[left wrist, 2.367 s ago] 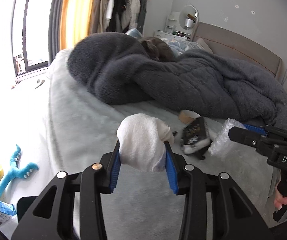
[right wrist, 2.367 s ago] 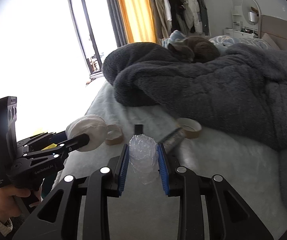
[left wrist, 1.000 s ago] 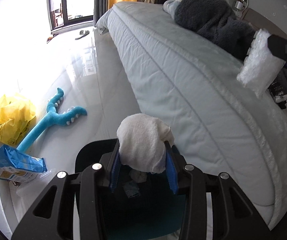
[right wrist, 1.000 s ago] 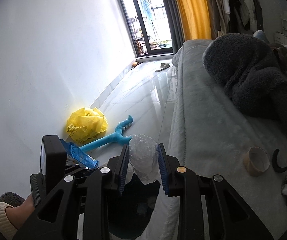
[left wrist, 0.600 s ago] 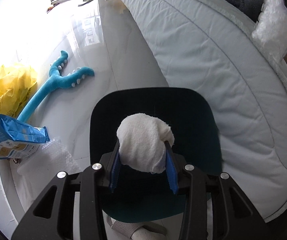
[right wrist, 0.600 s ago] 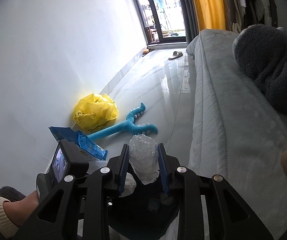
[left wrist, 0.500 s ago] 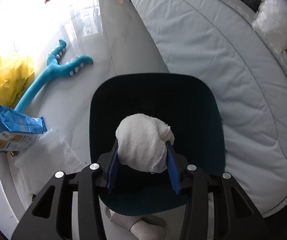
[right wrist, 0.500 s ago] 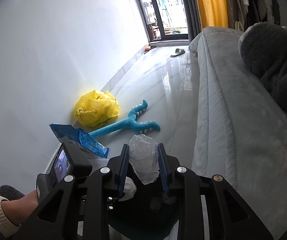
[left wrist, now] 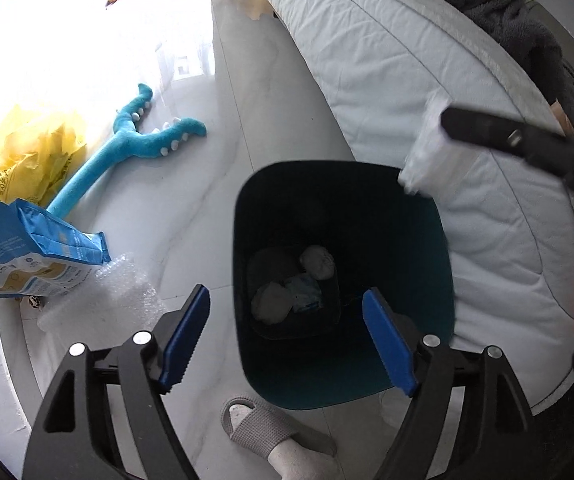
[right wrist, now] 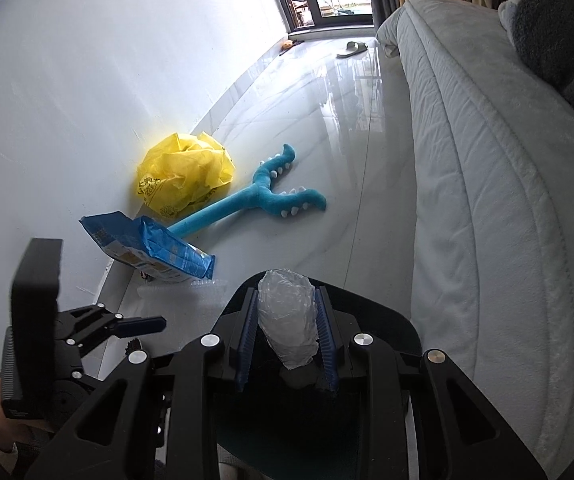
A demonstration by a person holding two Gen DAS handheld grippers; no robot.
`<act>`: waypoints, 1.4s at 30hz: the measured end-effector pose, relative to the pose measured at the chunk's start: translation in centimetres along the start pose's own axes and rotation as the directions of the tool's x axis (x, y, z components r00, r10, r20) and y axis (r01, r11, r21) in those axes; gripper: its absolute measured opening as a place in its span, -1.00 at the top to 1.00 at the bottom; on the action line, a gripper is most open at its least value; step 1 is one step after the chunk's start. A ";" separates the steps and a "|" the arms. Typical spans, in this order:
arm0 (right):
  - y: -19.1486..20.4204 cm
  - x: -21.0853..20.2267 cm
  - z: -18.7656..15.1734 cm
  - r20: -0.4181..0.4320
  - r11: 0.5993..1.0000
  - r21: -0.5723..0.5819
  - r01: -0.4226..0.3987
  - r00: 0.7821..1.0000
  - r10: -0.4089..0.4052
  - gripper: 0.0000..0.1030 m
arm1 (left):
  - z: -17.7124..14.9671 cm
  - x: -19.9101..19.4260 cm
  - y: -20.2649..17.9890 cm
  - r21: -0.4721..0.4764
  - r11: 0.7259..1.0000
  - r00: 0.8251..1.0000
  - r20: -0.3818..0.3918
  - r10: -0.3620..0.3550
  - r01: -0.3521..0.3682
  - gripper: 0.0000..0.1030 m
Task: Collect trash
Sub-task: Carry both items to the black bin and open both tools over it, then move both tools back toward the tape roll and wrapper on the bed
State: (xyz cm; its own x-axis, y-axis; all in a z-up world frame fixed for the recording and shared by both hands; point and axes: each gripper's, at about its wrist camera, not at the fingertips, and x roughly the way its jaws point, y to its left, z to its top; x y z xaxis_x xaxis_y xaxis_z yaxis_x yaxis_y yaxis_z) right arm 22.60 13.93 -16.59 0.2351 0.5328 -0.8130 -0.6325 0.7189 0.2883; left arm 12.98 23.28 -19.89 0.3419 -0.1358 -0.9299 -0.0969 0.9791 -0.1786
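Left gripper over the bin, pointing steeply down; jaws opening, nothing between the blue pads. Bin stands on the floor just beside the bed. At the bin bottom: two white wads and a pale blue scrap between them. Right gripper clenched on a clump of bubble wrap, held above the bin's far rim; in the left view the clump sits over the rim on the bed side. On the floor by the wall: yellow bag, blue plush toy, blue pouch, and a flat piece of bubble wrap. A slippered foot just beside the bin.
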 end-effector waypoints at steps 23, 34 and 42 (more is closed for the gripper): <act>1.4 7.5 -3.3 -0.230 0.999 -0.036 0.039 0.972 -0.046 0.31 | 1.4 -8.2 2.4 -0.068 0.998 0.948 0.318 0.007 0.016 -0.62; 0.5 5.8 -4.3 -0.245 0.997 -0.052 0.054 0.967 -0.065 -0.02 | 3.9 -13.5 -0.2 -0.083 0.996 0.866 0.499 0.022 0.023 -0.62; 0.0 0.5 -2.9 -0.135 0.998 -0.052 0.025 0.990 -0.032 -0.16 | 5.1 -14.9 -4.3 -0.040 0.999 0.828 0.560 0.022 0.001 -0.72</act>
State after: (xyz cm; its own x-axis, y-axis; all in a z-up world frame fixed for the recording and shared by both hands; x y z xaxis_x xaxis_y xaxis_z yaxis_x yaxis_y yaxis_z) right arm 20.58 12.88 -18.53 0.1533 0.4446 -0.8825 -0.6636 0.7080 0.2414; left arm 13.02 21.89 -3.65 0.8044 -0.0066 -0.5940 -0.1341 0.9721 -0.1923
